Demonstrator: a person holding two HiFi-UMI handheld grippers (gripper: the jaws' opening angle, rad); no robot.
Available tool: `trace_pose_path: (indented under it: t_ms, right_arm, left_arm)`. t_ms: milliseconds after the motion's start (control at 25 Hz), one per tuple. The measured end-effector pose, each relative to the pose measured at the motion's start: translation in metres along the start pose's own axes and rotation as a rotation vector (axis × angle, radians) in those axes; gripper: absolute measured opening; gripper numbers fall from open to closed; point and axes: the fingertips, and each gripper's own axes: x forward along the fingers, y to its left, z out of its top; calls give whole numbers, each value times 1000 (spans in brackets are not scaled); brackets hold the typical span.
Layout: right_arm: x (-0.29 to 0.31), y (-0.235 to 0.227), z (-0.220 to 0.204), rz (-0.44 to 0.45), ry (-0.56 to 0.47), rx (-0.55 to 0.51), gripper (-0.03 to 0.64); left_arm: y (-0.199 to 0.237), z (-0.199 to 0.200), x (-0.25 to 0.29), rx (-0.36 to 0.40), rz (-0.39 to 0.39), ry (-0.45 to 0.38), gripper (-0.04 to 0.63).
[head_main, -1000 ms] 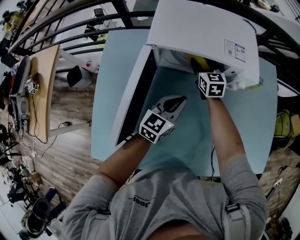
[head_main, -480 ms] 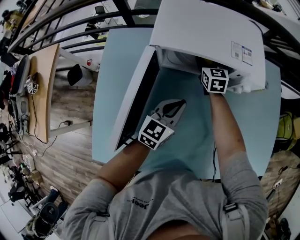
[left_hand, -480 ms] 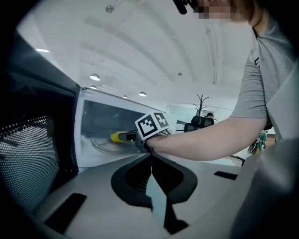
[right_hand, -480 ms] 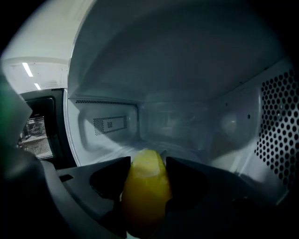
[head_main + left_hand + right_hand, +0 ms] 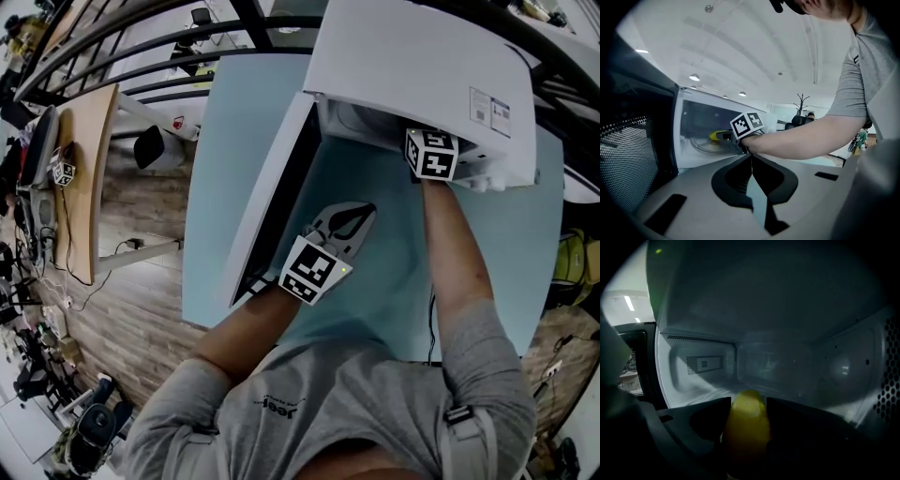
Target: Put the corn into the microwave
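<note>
Now the right gripper (image 5: 748, 400) sits inside the open microwave (image 5: 412, 56), fingers spread wide yet clamped on the yellow corn (image 5: 746, 427), which pokes just past their tips (back wall ahead, perforated wall to their right). The left gripper (image 5: 752, 157) hovers outside, fingers pressed together and empty, with the door (image 5: 272, 187) to their left.

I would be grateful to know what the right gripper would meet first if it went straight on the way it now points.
Probably the microwave's back wall, and the corn held in the right gripper would touch before the jaws do. Depth is unclear, so the cavity floor could come first.
</note>
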Motion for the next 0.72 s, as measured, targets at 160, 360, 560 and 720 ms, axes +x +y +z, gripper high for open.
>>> trace_pose_path:
  t_ms: [160,360,560,720]
  right_arm:
    - [3,-3,1,-3,-3,-15,247]
    - [5,-4,-1,-1,4,-25,249]
    - [10,5,-14,16,53,-137,249]
    - [12,6,-14,12,70,-142,249]
  left_arm:
    - [0,-2,2,-1,-1,5,21]
    - [0,-2,2,-5,1,6,20]
    - [0,-2,2,-5,1,3,21]
    - [1,-2,2,-5,3,2,21]
